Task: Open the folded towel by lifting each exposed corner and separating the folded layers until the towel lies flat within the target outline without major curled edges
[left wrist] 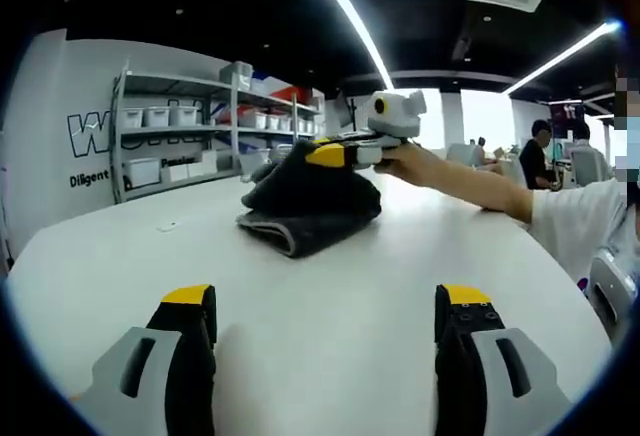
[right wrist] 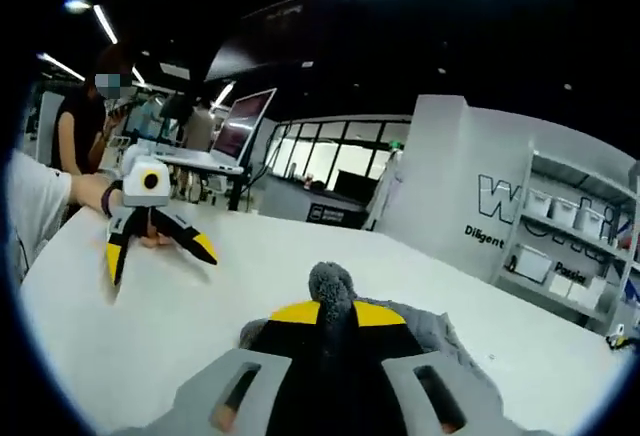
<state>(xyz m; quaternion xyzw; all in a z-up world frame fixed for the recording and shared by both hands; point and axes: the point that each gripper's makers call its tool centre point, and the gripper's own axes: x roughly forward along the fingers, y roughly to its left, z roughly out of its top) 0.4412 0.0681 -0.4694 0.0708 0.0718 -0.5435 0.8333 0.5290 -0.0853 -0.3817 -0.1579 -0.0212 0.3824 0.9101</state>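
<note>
A dark grey towel (left wrist: pixel 312 199) sits in a folded bundle on a white table (left wrist: pixel 330 286), its layers stacked and its near edge showing a rounded fold. From the left gripper view, the right gripper (left wrist: pixel 345 152) reaches in from the right at the bundle's top, a hand (left wrist: pixel 408 161) and bare forearm behind it, the arm stretched level over the table. In the right gripper view, that gripper's yellow-tipped jaws are closed on a pinch of towel (right wrist: pixel 333 296), a small tuft poking up between them and the rest of the cloth spread below. The left gripper (left wrist: pixel 327 308) is held low over the bare tabletop, well short of the towel, its jaws spread wide with nothing between them; the right gripper view shows it (right wrist: pixel 160 244) to the left, tilted down toward the table, a hand (right wrist: pixel 96 194) behind it. Shelves (left wrist: pixel 175 136) of white bins line the far wall.
</note>
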